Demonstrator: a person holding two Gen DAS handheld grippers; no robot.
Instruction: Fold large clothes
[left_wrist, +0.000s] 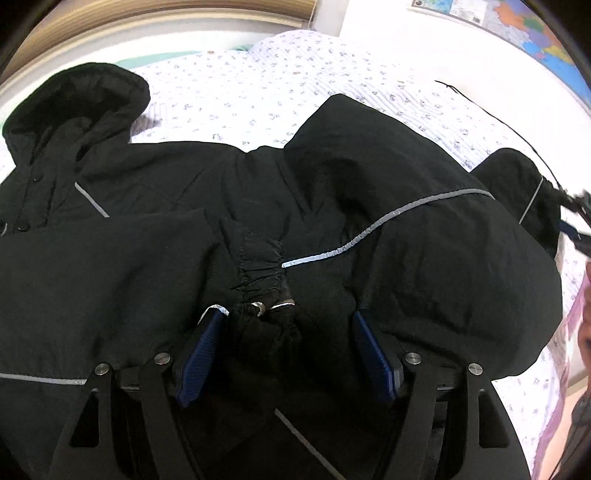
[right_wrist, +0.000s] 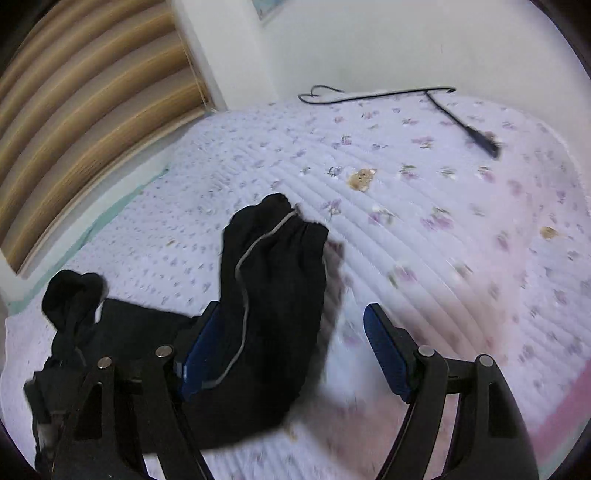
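A large black hooded jacket (left_wrist: 155, 258) with grey reflective piping lies spread on the bed, hood (left_wrist: 74, 99) at the far left. One sleeve is folded across the body, its gathered cuff (left_wrist: 264, 306) between my left gripper's blue pads. My left gripper (left_wrist: 288, 325) is open around that cuff, just above the jacket. In the right wrist view the other sleeve (right_wrist: 273, 280) lies on the quilt, cuff pointing away. My right gripper (right_wrist: 291, 325) is open; its left pad (right_wrist: 201, 350) touches the sleeve and the right pad is over bare quilt.
The bed has a lilac floral quilt (right_wrist: 424, 221). A black cable with a plug (right_wrist: 476, 136) lies at the far side near the white wall. Wooden blinds (right_wrist: 92, 122) are at the left. A map (left_wrist: 517, 22) hangs on the wall.
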